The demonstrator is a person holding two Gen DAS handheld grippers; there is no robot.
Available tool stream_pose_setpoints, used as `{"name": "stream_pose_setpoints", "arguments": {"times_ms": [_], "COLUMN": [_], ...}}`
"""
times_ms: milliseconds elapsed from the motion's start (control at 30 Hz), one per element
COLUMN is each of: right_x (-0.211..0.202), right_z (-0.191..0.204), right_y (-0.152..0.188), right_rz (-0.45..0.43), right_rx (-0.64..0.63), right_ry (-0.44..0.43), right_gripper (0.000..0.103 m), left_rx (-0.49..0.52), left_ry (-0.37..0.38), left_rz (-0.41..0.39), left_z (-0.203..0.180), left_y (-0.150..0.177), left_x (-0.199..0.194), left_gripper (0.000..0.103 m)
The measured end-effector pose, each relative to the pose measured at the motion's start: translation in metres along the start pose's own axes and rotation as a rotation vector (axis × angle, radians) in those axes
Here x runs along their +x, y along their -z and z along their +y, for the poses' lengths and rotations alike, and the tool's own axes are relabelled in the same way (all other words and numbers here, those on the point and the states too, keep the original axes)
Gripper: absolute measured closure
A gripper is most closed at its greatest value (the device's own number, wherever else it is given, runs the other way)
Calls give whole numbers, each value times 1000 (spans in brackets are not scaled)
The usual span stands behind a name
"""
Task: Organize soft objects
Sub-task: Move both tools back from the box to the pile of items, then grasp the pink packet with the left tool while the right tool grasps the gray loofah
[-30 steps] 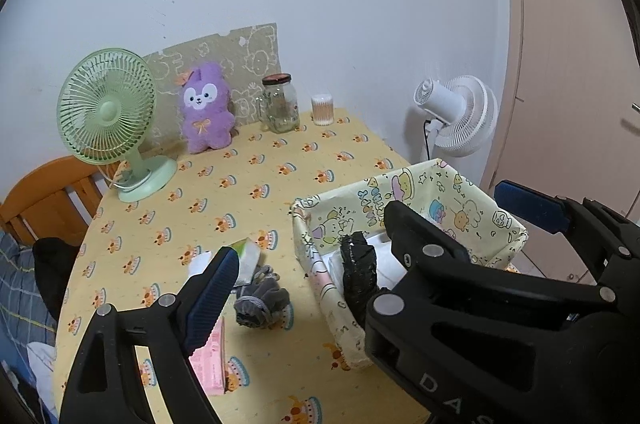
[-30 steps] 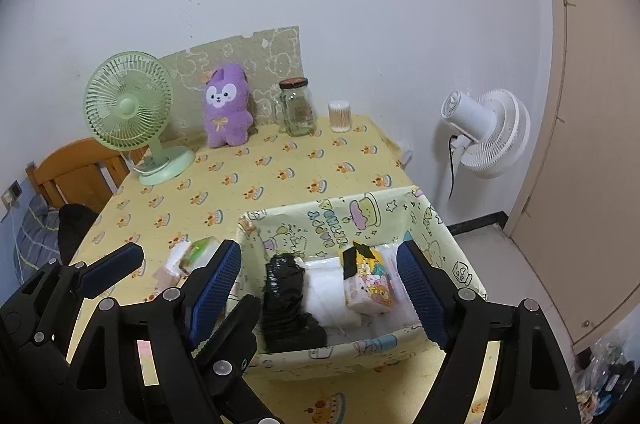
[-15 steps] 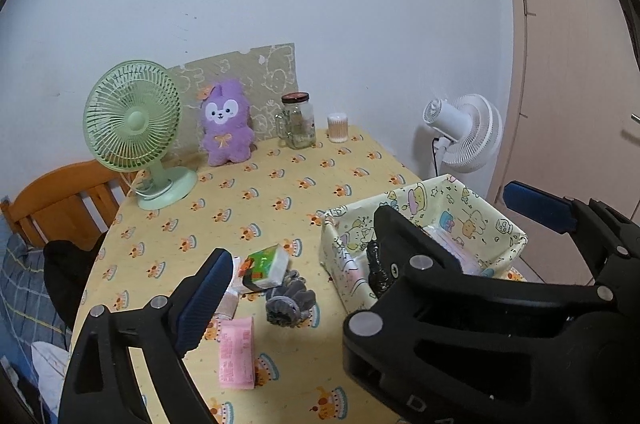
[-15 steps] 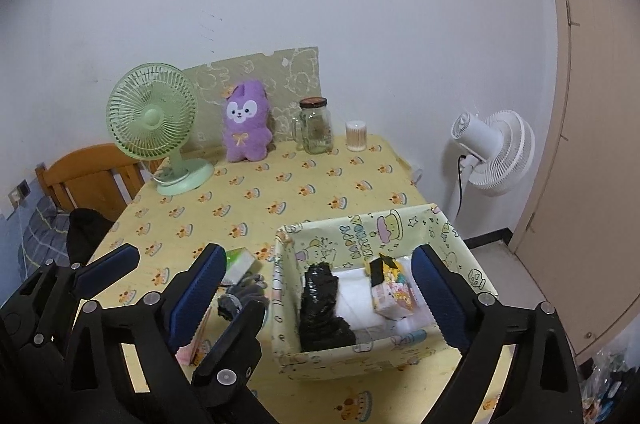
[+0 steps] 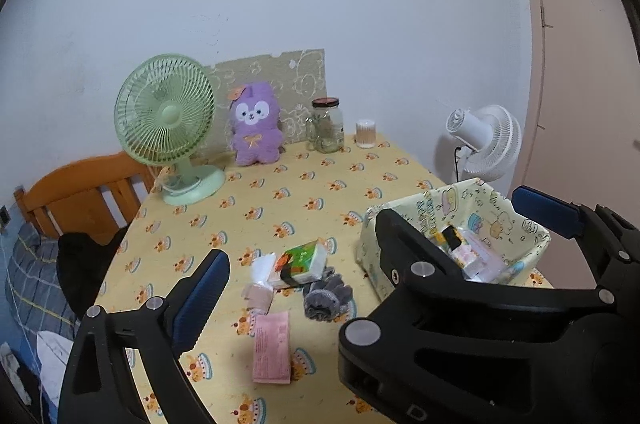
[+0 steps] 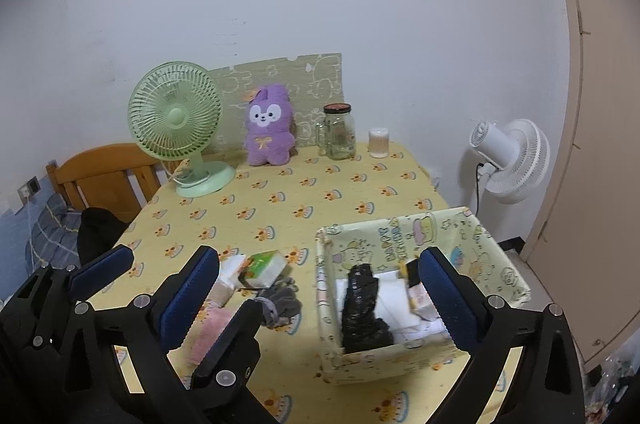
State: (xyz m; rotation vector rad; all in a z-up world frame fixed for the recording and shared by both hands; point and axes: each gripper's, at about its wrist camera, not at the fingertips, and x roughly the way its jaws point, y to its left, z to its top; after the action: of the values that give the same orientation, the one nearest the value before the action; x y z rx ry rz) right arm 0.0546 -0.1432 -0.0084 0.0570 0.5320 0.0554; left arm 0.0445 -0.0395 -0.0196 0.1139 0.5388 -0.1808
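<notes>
Right wrist view: right hand-held gripper [image 6: 320, 288] wide, empty, jaws just opening. Left hand-held gripper [image 5: 360, 236] wide, empty. Fabric box [image 6: 404, 236] holds sorted things; grey glove [image 6: 282, 306] waits on tabletop [image 6: 280, 191].

A yellow-clothed table [image 6: 280, 199] carries a fabric bin [image 6: 404, 244], plush [image 6: 269, 132], fan [image 6: 180, 127], jar [image 6: 339, 135], gloves [image 6: 280, 304] and tissue packs [image 6: 264, 268].

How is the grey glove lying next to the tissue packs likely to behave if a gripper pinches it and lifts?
The grey glove lies crumpled with fuzzy knit fingers, so it will probably droop rather than hold shape. It looks light and grippy, unlikely to slip. It touches the green tissue pack, which might get nudged.
</notes>
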Motion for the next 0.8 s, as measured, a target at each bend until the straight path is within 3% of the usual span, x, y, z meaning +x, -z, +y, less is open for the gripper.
{"name": "stream_pose_setpoints", "arguments": {"times_ms": [500, 800], "right_x": [33, 59], "right_z": [36, 53], "right_y": [19, 35], "right_rz": [36, 70], "right_rx": [-46, -38], "right_ry": [-43, -85], "right_gripper": [3, 16], "left_rx": [-41, -66], "left_ry": [-35, -67], "left_rz": [63, 126], "left_z": [36, 58], "left_y": [28, 47], "left_x": [21, 41], "left_gripper": [6, 6]}}
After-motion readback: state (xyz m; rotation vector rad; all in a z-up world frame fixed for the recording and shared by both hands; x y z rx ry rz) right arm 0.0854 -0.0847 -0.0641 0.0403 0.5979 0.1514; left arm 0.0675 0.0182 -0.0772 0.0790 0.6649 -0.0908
